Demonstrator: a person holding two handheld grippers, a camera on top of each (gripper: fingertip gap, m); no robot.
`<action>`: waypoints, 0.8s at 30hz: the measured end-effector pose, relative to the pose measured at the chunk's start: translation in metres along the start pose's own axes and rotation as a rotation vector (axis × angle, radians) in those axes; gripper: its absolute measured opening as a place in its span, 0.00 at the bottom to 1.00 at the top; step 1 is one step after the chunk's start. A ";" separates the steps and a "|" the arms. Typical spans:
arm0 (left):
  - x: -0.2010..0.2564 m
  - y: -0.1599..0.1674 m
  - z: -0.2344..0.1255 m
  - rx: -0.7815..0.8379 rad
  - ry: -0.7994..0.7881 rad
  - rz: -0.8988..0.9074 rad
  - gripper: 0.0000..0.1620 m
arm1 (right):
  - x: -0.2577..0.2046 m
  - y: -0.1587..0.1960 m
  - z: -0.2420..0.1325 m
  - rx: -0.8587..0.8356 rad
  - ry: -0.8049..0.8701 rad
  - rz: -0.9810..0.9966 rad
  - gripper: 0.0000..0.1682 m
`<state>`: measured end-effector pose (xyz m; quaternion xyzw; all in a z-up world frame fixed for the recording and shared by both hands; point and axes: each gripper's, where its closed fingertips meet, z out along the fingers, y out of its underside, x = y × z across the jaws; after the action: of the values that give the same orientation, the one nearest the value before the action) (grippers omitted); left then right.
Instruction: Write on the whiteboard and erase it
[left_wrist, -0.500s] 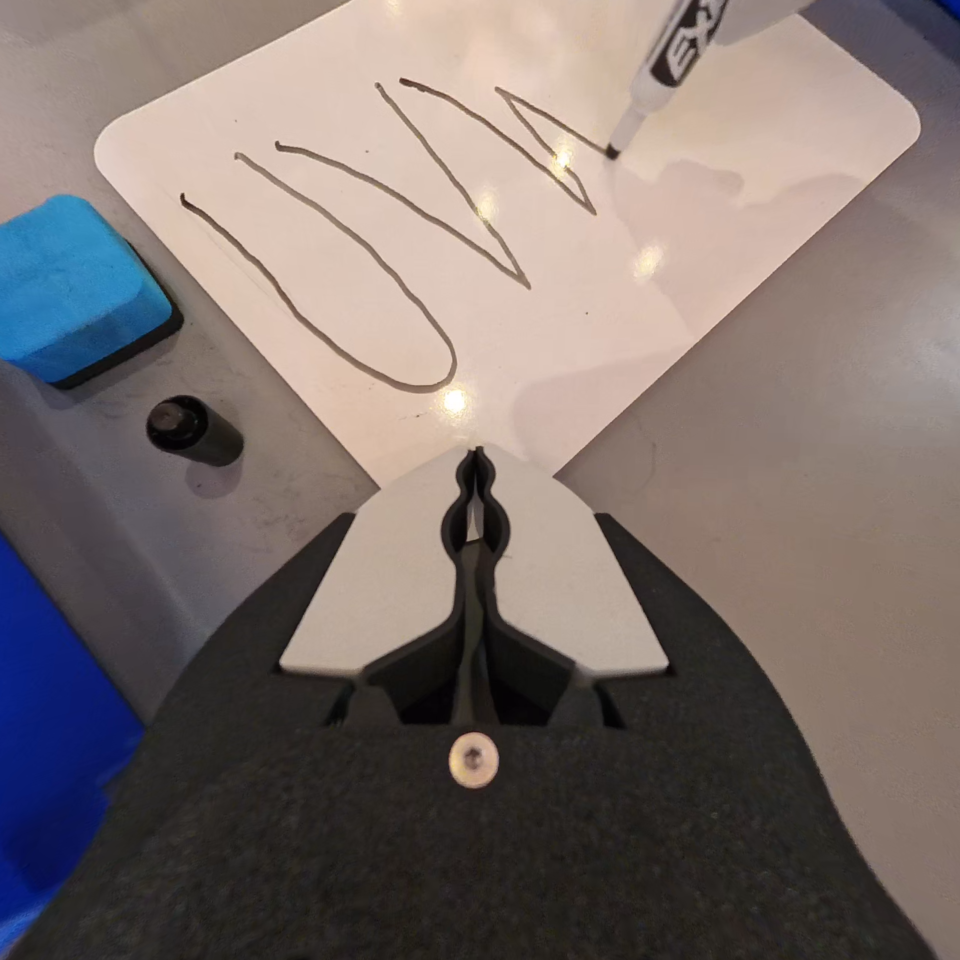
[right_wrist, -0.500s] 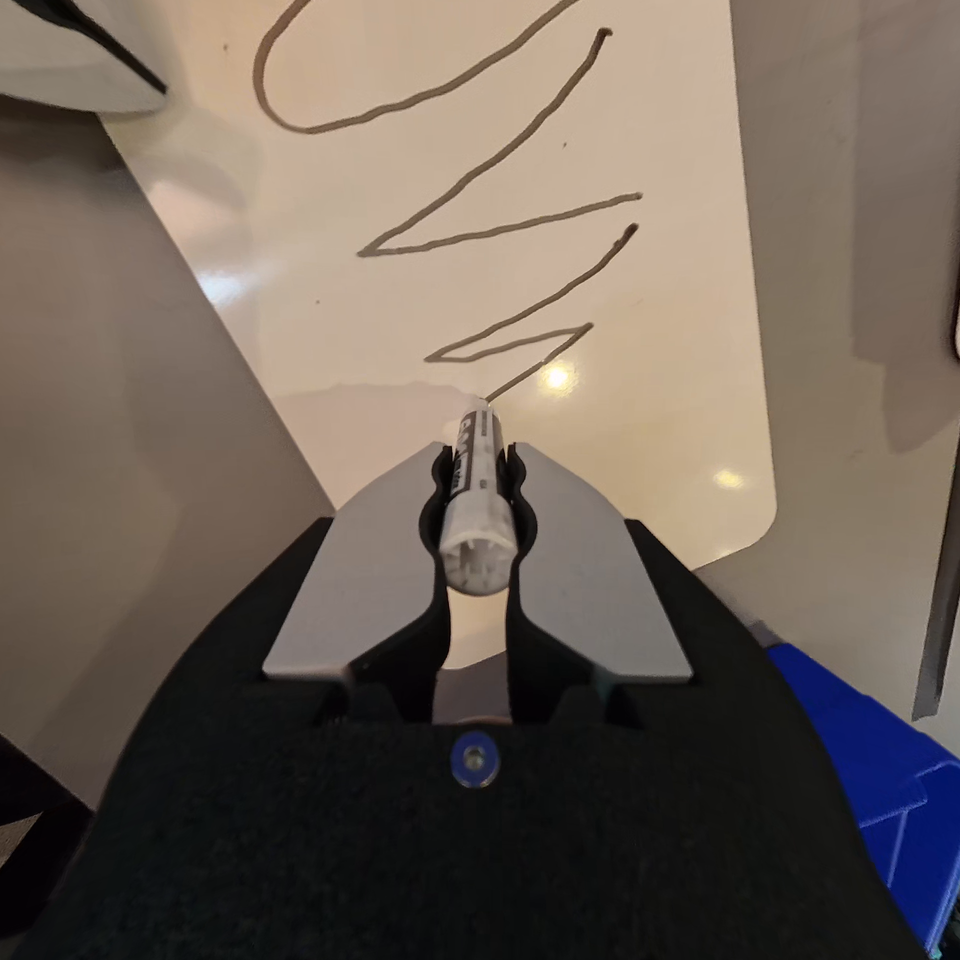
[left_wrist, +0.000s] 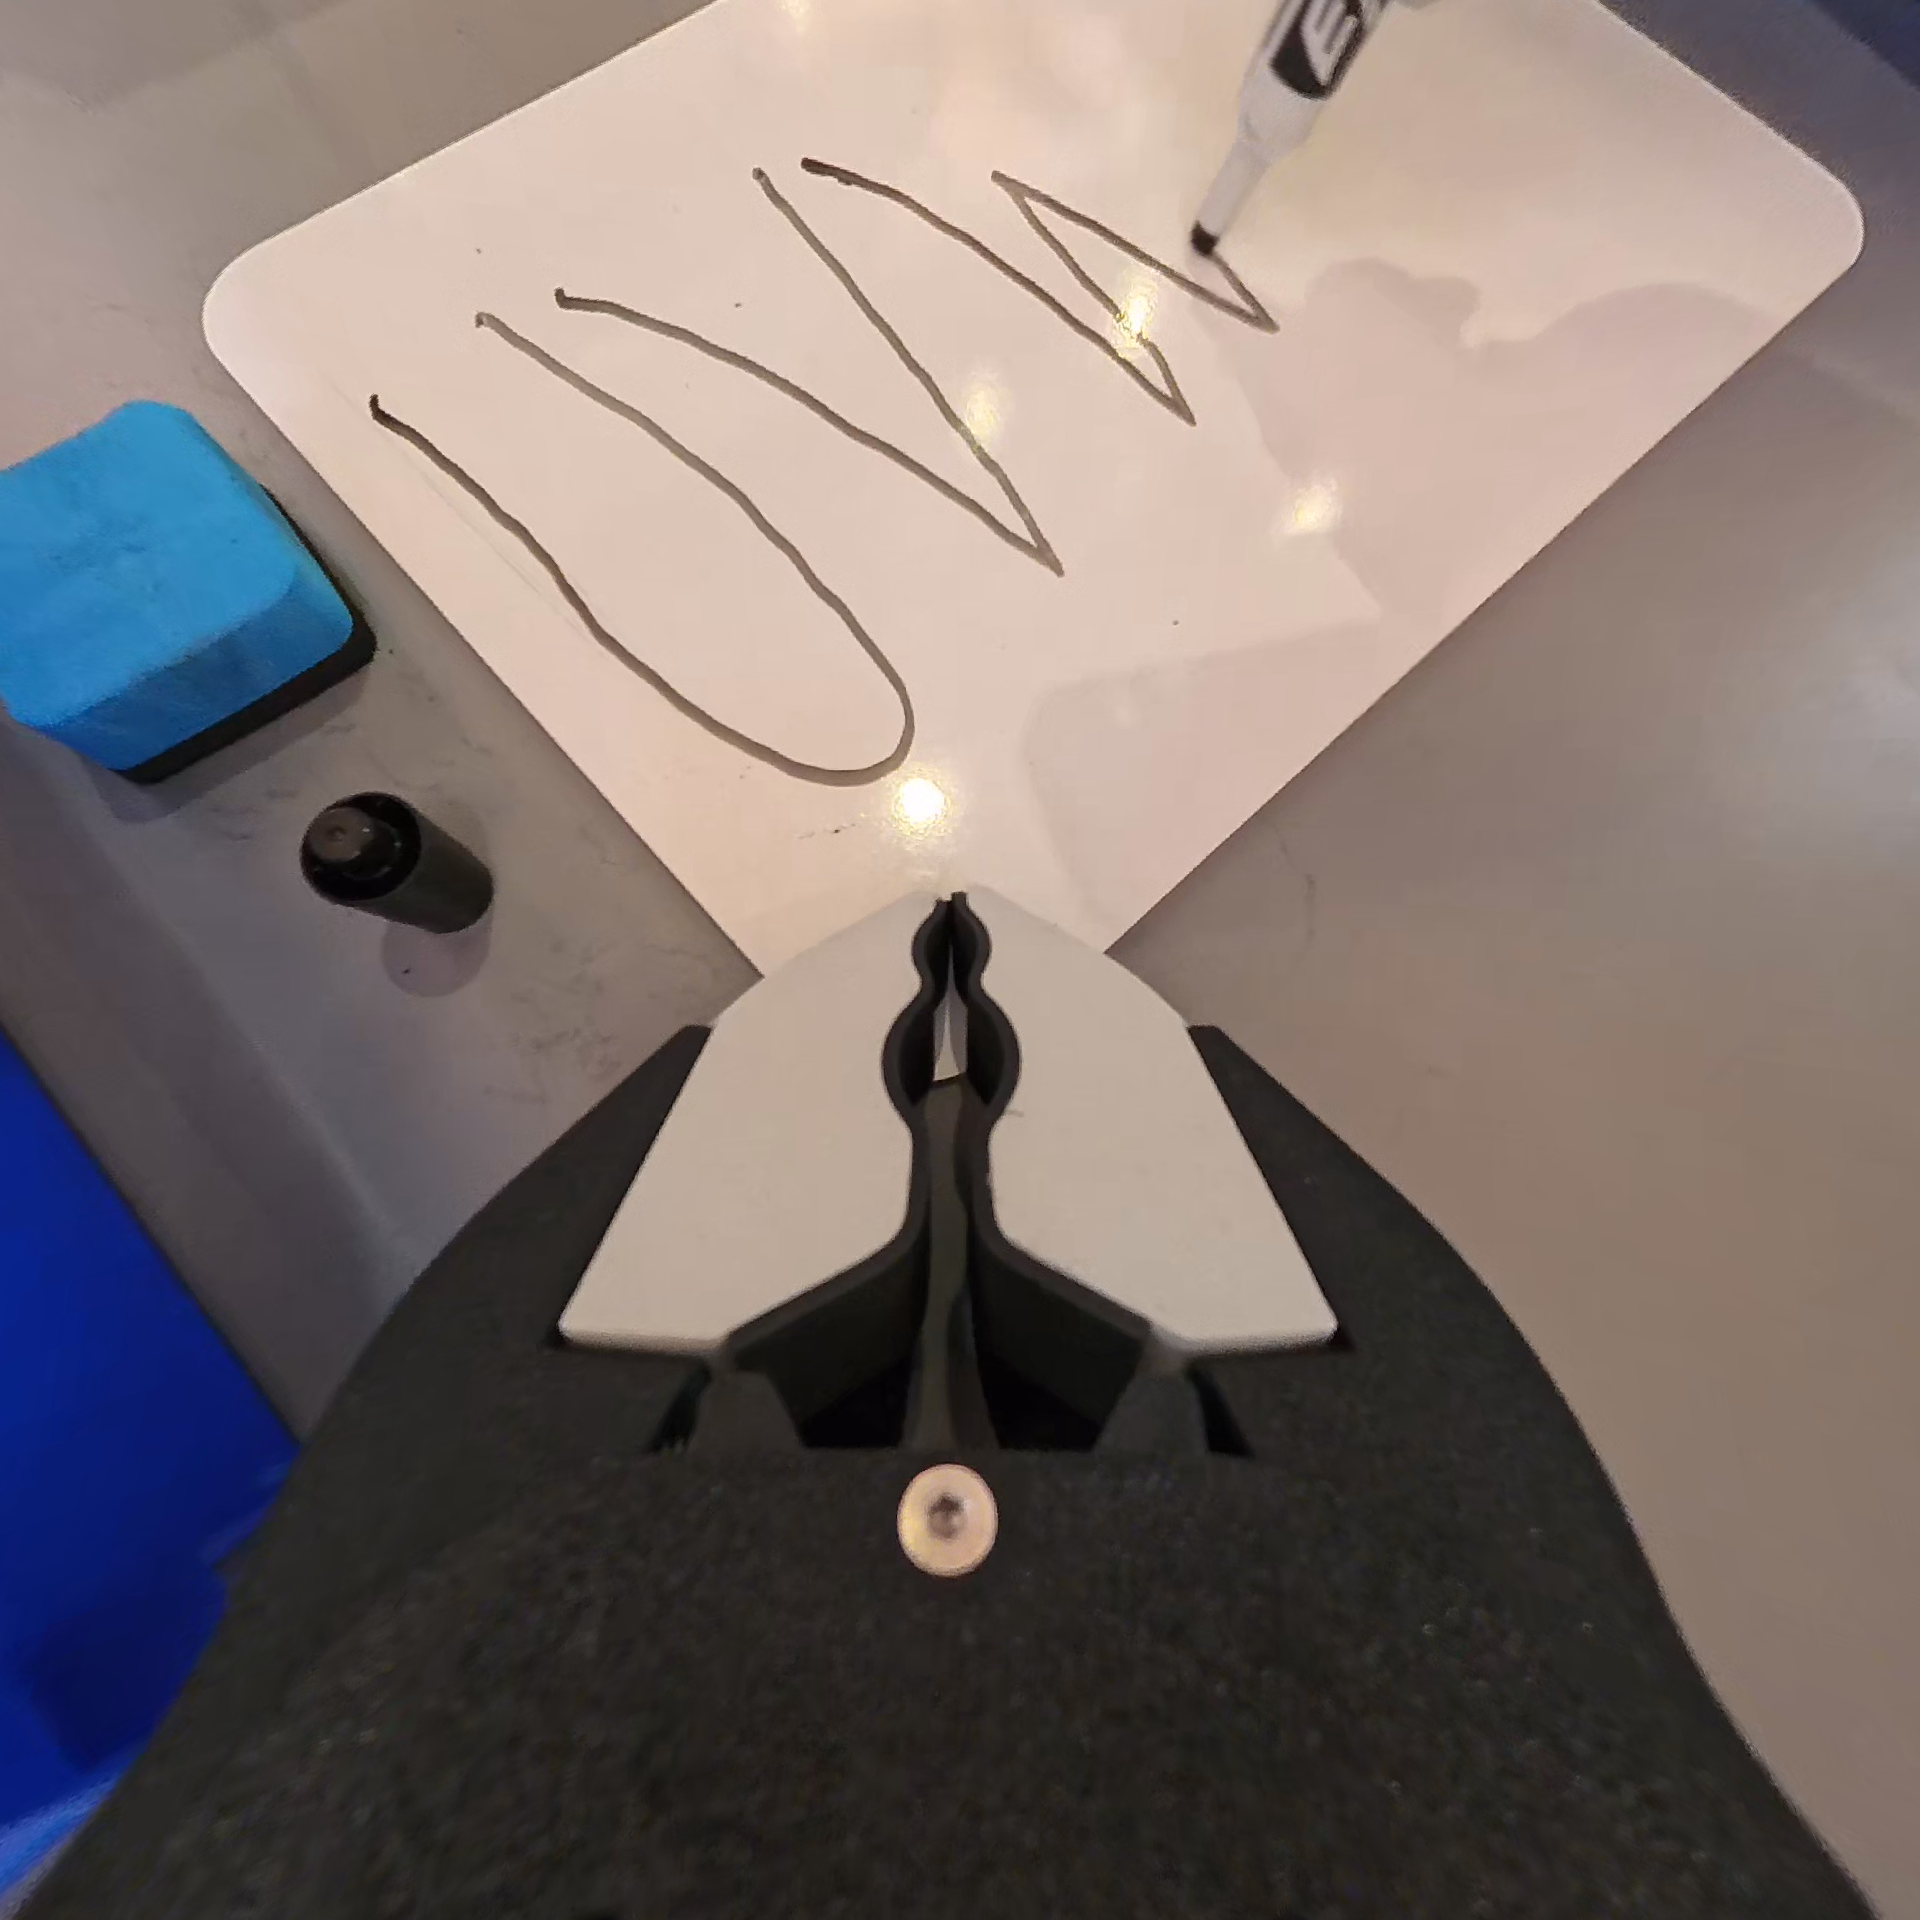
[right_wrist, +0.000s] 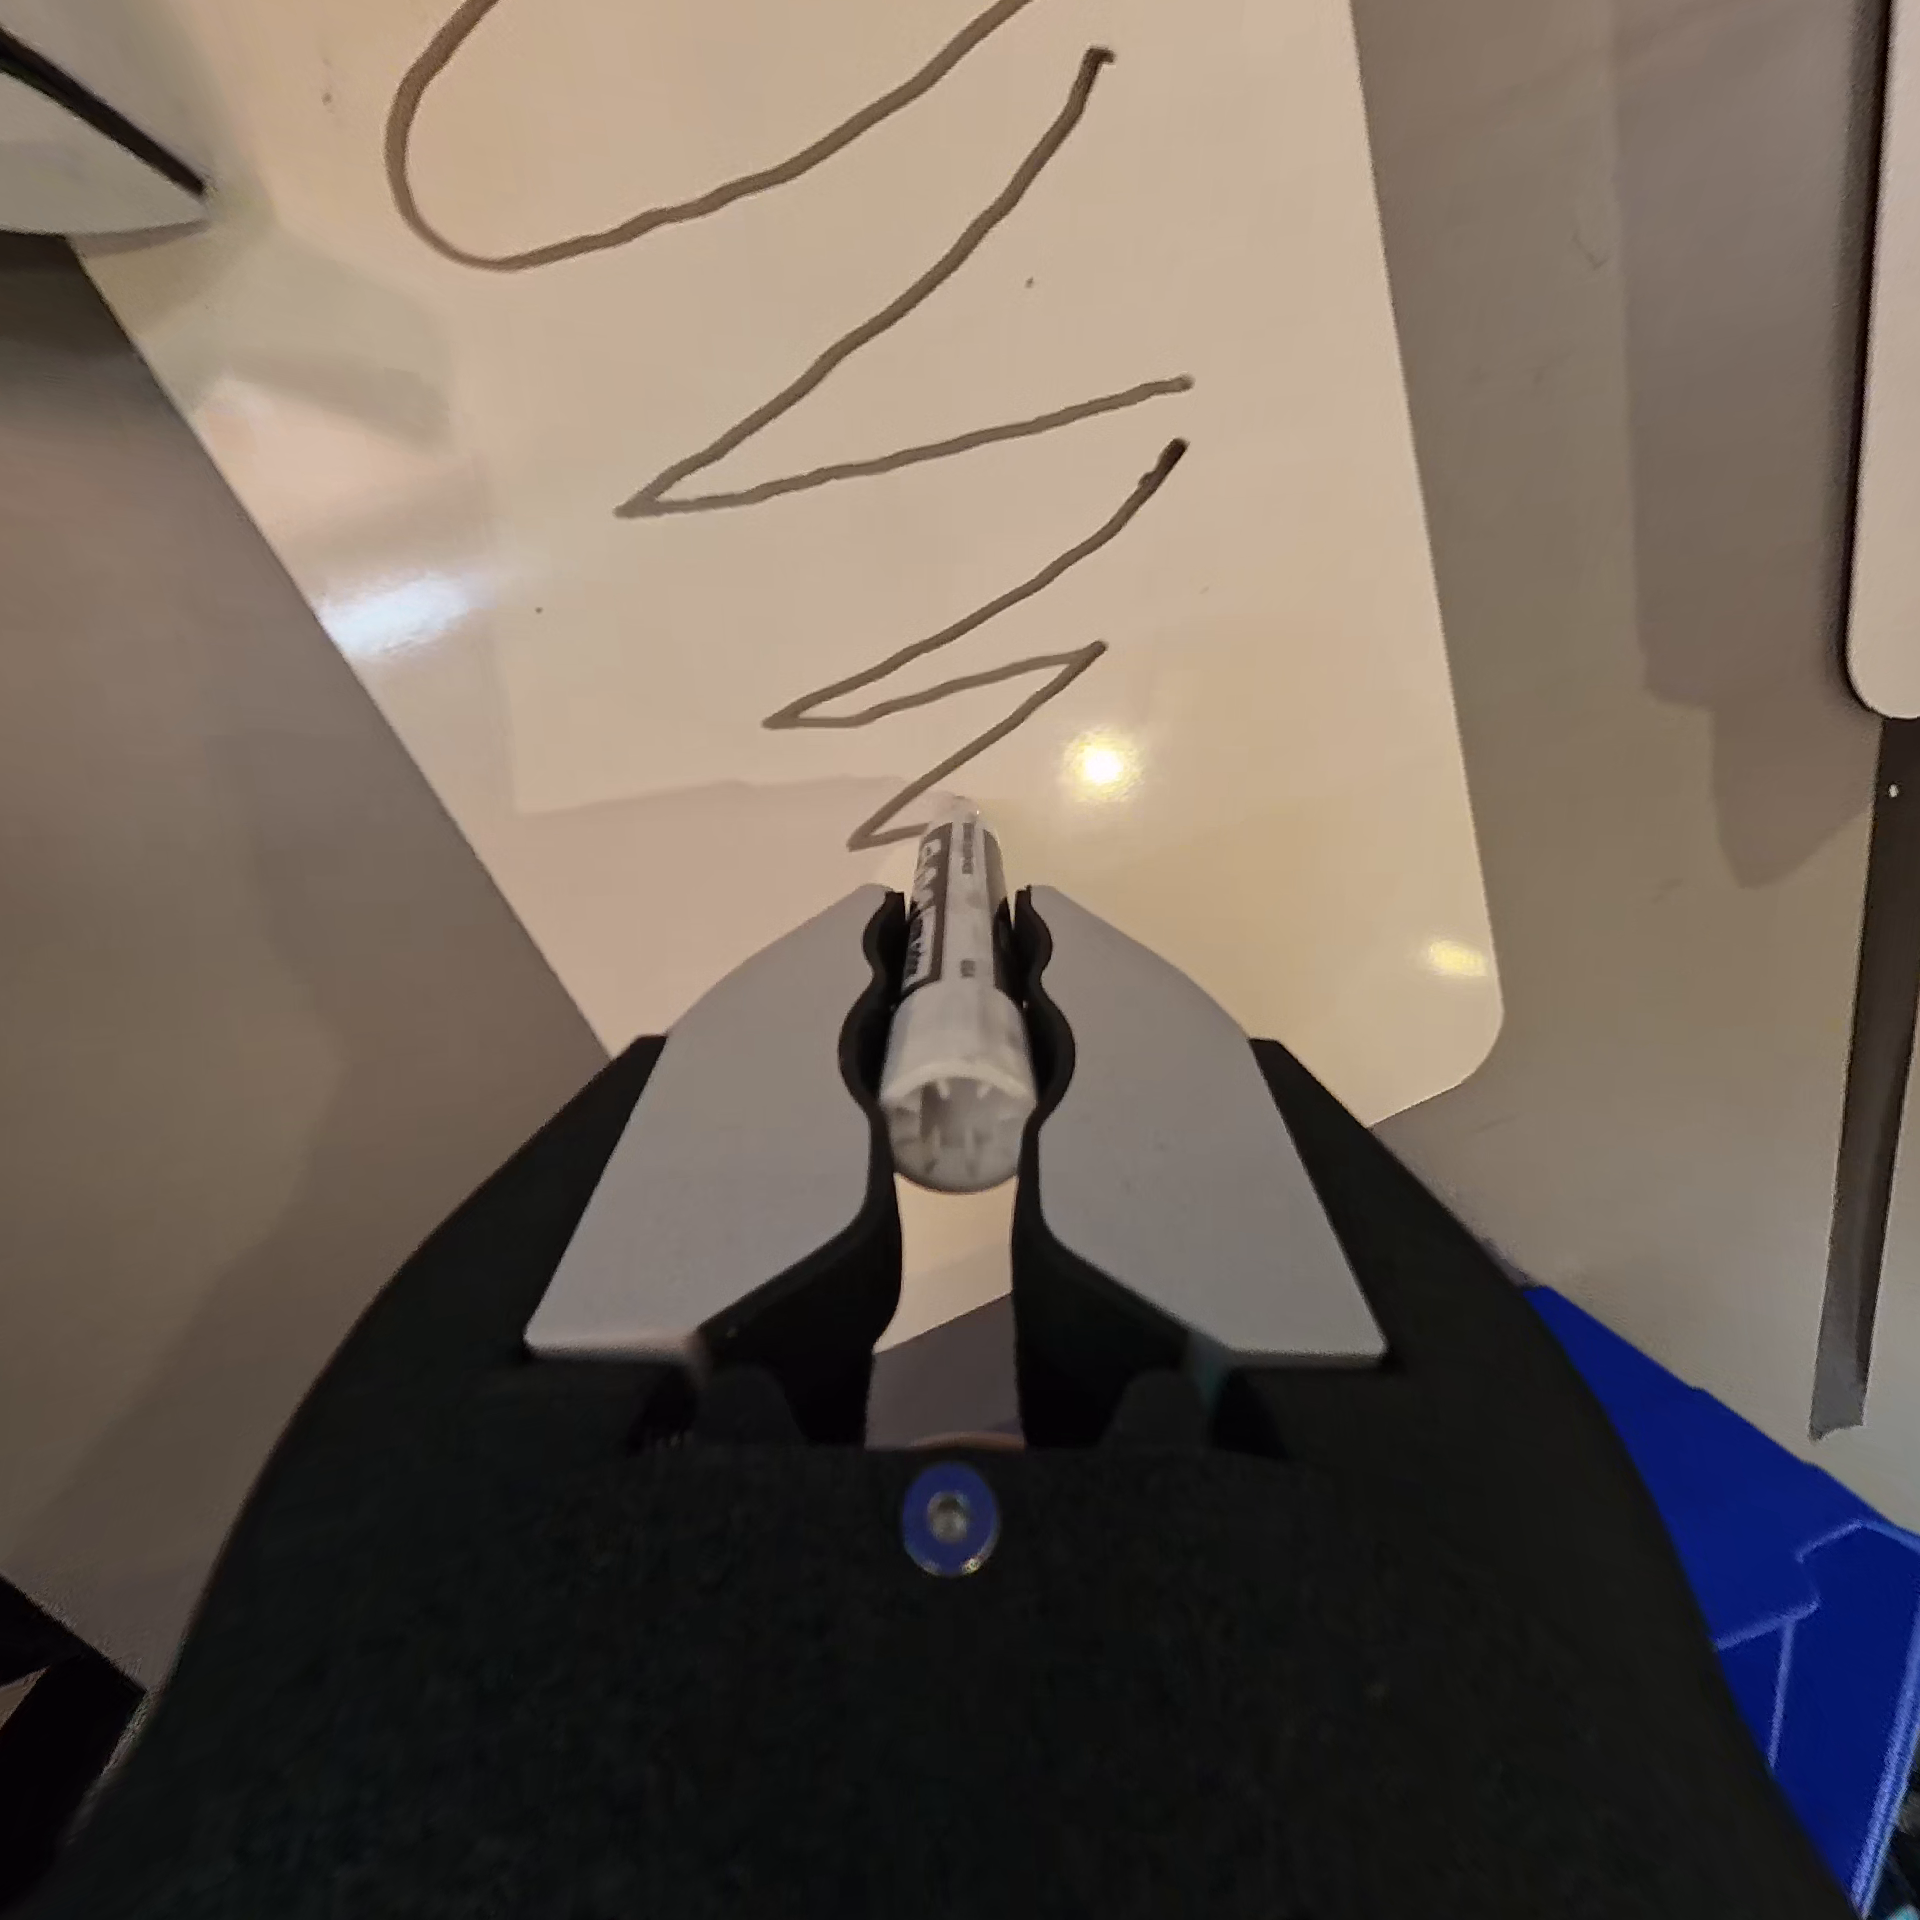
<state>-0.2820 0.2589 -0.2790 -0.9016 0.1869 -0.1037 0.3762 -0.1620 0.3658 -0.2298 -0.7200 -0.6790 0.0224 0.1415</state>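
the right tongs (right_wrist: 954, 914) are clamped on a white marker (right_wrist: 951, 997), which is gripped in the notch between the two grey fingers (right_wrist: 1174, 1122), its butt end turned toward the camera. in the left wrist view the marker's dark tip (left_wrist: 1205, 241) is seen set against the whiteboard (left_wrist: 1455, 343), at the end of a thin zigzag stroke. the left tongs (left_wrist: 953, 906) are brought together with nothing between them, and are held low over the near corner of the whiteboard.

the whiteboard is laid flat on a grey worktop (left_wrist: 1558, 935), turned so that a corner points toward the left camera. a long dark scrawl (left_wrist: 727, 540) is drawn across it: a wide loop, then narrower pointed strokes toward the marker. small bright reflections are scattered over the glossy surface.

a blue eraser (left_wrist: 156, 582) with a black base is placed on the worktop just beside the left edge of the whiteboard. a black marker cap (left_wrist: 395, 862) is laid on its side near the eraser, apart from the whiteboard. something blue (left_wrist: 94, 1351) is seen at the left border of the left wrist view; what it is cannot be told. a blue object (right_wrist: 1766, 1507) is also seen at the lower right of the right wrist view.
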 end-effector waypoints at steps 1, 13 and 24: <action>0.000 0.000 0.000 0.000 0.000 0.001 0.00 | 0.004 -0.002 0.001 0.004 -0.004 0.004 0.12; 0.001 0.000 0.000 -0.001 0.029 -0.024 0.00 | 0.069 -0.023 0.017 0.005 -0.009 0.024 0.12; 0.001 -0.001 0.001 -0.001 0.026 -0.020 0.00 | 0.075 -0.019 0.002 0.036 -0.002 0.029 0.12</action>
<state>-0.2809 0.2594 -0.2789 -0.9021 0.1829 -0.1192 0.3722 -0.1746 0.4408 -0.2151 -0.7271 -0.6681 0.0376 0.1534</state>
